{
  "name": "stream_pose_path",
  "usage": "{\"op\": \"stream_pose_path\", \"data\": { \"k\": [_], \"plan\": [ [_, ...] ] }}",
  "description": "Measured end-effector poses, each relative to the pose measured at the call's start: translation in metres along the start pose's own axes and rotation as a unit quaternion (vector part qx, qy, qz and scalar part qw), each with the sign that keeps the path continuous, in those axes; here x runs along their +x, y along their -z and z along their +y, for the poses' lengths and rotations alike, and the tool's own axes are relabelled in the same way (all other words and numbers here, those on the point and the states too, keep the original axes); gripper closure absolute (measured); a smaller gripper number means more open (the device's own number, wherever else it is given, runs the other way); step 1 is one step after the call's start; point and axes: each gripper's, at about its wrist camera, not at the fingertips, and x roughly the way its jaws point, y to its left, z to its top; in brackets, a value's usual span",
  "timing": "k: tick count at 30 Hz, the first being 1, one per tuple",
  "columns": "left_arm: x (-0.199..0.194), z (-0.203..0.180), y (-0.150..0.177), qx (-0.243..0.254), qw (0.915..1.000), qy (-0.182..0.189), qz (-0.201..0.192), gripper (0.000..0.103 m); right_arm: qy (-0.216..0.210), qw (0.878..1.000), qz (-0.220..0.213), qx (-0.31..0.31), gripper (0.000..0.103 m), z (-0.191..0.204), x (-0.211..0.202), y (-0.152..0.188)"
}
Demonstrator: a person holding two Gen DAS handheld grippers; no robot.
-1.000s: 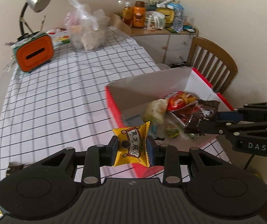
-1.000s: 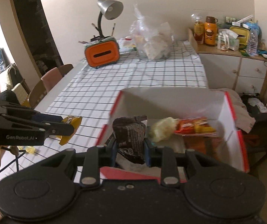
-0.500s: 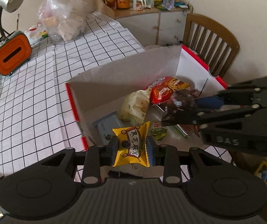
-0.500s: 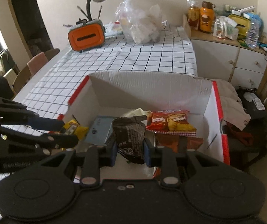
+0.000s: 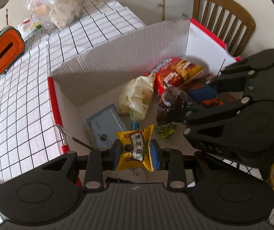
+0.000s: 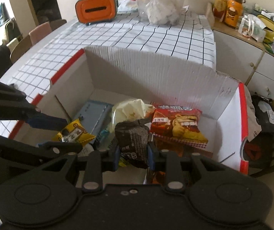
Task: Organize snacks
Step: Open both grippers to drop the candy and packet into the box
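Over the open cardboard box (image 5: 117,57), the left gripper (image 5: 135,151) has its fingers clamped on a yellow snack packet (image 5: 135,149), while the right gripper (image 6: 133,153) clamps a dark brown packet (image 6: 132,140); a red chip bag (image 6: 177,124) lies inside.

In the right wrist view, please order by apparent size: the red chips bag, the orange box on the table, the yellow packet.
1. red chips bag
2. orange box
3. yellow packet, partly hidden by the left gripper

The box is farther away, so its true size is unsure.

The yellow snack packet (image 5: 135,149) reads "黑芝麻".
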Motion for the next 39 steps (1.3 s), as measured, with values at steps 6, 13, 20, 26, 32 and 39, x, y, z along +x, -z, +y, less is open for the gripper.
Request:
{"op": "stream_pose_path", "data": {
  "k": [6, 13, 20, 26, 32, 39],
  "plan": [
    [0.012, -0.002, 0.0, 0.001, 0.9997, 0.001, 0.024, 0.072, -0.005, 1.0, 0.007, -0.007, 0.076, -0.001, 0.004, -0.002],
    [0.015, 0.006, 0.003, -0.017, 0.9994, 0.008, 0.029, 0.072, -0.011, 1.0, 0.009, -0.003, 0.072, -0.005, 0.003, -0.001],
    [0.005, 0.011, 0.007, -0.03, 0.9993, 0.022, 0.007, 0.057, -0.02, 1.0, 0.004, 0.019, 0.07, -0.008, -0.006, 0.002],
    [-0.012, 0.019, 0.013, -0.04, 0.9986, 0.029, -0.02, 0.053, -0.029, 0.999, -0.014, 0.044, 0.066, -0.013, -0.025, 0.004],
    [-0.034, 0.028, 0.022, -0.048, 0.9969, 0.039, -0.049, 0.045, -0.036, 0.998, -0.038, 0.046, 0.06, -0.006, -0.048, 0.007],
    [-0.061, 0.04, 0.034, -0.057, 0.9939, 0.045, -0.083, 0.038, -0.04, 0.995, -0.074, 0.056, 0.036, 0.008, -0.075, 0.01]
  ]
}}
